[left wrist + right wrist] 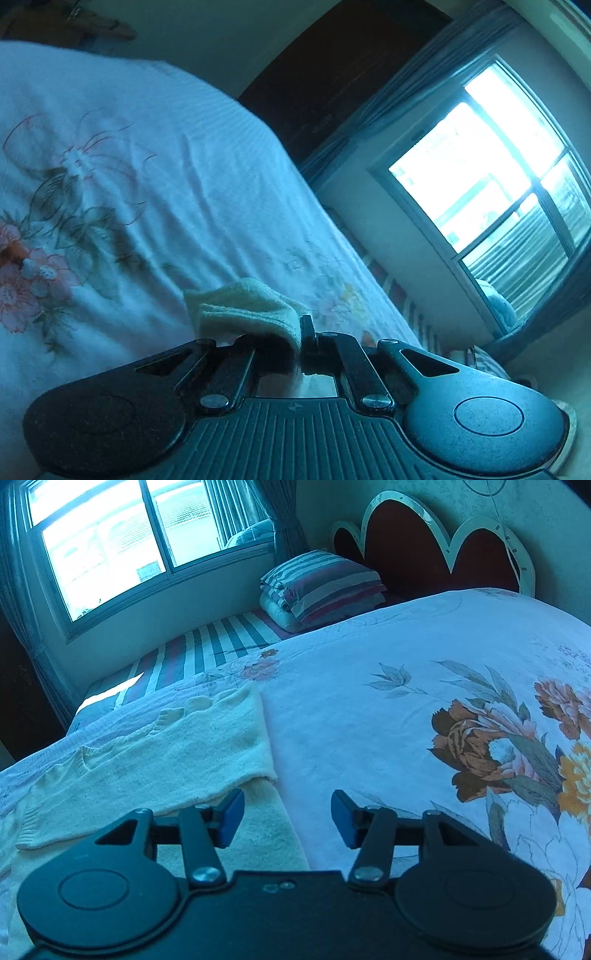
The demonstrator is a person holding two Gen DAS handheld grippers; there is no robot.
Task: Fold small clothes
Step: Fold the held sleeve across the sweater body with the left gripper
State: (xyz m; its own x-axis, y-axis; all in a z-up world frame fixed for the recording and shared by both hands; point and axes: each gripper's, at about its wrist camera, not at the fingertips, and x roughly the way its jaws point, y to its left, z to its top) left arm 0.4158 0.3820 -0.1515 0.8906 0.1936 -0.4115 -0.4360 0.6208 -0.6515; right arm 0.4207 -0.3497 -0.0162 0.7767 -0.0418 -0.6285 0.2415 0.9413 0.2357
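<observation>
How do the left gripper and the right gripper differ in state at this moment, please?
The left gripper is shut, pinching a fold of the cream garment; the right gripper stands open with nothing between its pads. The left gripper lifts its piece of cloth off the floral bedspread, while the right gripper hovers over the garment's edge, which lies flat. Both point down towards the bed.

Sweater (155,753) on bedspread (369,720) (pillow (321,587) behind)

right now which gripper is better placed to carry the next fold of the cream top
Left. The left gripper is already shut on the cream top; the right gripper is open, holding nothing.
</observation>
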